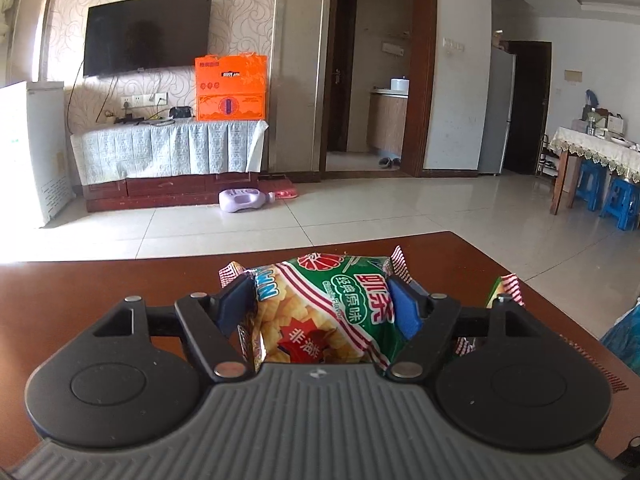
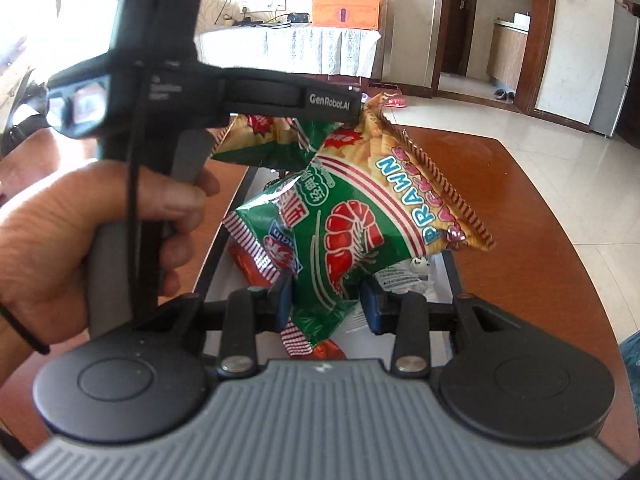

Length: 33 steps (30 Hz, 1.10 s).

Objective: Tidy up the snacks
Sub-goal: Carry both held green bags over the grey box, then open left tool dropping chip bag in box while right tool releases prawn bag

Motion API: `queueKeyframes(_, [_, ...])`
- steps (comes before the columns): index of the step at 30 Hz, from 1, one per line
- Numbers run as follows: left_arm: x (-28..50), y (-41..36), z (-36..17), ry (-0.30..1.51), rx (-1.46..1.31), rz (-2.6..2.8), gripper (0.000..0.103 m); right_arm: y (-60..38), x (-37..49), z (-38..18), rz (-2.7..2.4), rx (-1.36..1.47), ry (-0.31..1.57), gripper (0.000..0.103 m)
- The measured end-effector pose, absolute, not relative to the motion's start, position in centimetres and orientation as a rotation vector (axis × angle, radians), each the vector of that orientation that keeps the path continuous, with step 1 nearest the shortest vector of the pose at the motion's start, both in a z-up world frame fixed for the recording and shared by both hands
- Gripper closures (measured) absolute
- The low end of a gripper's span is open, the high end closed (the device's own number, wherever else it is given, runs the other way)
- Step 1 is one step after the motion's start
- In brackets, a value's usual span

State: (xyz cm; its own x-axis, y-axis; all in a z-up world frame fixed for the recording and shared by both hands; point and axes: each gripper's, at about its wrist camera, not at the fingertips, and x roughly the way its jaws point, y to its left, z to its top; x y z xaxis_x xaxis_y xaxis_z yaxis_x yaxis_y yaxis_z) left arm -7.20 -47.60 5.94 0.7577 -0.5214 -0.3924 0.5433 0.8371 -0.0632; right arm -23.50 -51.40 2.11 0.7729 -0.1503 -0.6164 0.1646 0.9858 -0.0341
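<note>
My left gripper (image 1: 322, 304) is shut on a green and yellow prawn cracker bag (image 1: 324, 308), held above the brown table (image 1: 100, 300). In the right wrist view, my right gripper (image 2: 328, 300) is shut on the bottom of another green prawn cracker bag (image 2: 352, 232) with a red prawn picture, held above a white tray (image 2: 436, 284) with a dark rim. The left gripper's body (image 2: 240, 96) and the hand holding it (image 2: 100, 240) are at the left, with its bag (image 2: 280, 136) hanging behind mine. A red snack packet (image 2: 252, 264) lies in the tray under the bags.
The tray sits on the rounded brown table (image 2: 520, 220). Another bag's striped edge (image 1: 508, 288) shows right of the left gripper. A blue bag (image 1: 624, 336) is past the table's right edge. Beyond are tiled floor, a TV stand (image 1: 168, 152) and blue stools (image 1: 616, 200).
</note>
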Motion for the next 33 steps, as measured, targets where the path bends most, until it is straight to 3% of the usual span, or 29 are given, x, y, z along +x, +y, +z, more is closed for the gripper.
queueKeyframes(4, [-6.5,-47.4,5.9,0.417,0.044,-0.586,0.019,-50.5,-23.5,2.4,-0.184,-0.022,0.674,0.063])
queueKeyframes(8, [-7.0,-47.3,6.2,0.381,0.096,-0.583,0.015,-49.9,-23.8,2.8,-0.222,-0.119,0.669,0.044])
queueKeyframes(15, [-8.0,-46.2,6.9,0.343,0.114,-0.59,0.012,-49.6,-25.5,3.7,-0.264,-0.147,0.616,0.035])
queueKeyframes(21, [-7.8,-44.6,6.4,0.375,0.101,-0.595,0.012,-50.3,-26.9,4.7,-0.333,-0.117,0.479,0.036])
queueKeyframes(33, [-9.8,-43.3,6.8,0.357,0.094,-0.601,0.011,-49.4,-25.1,2.8,-0.385,-0.204,0.482,0.038])
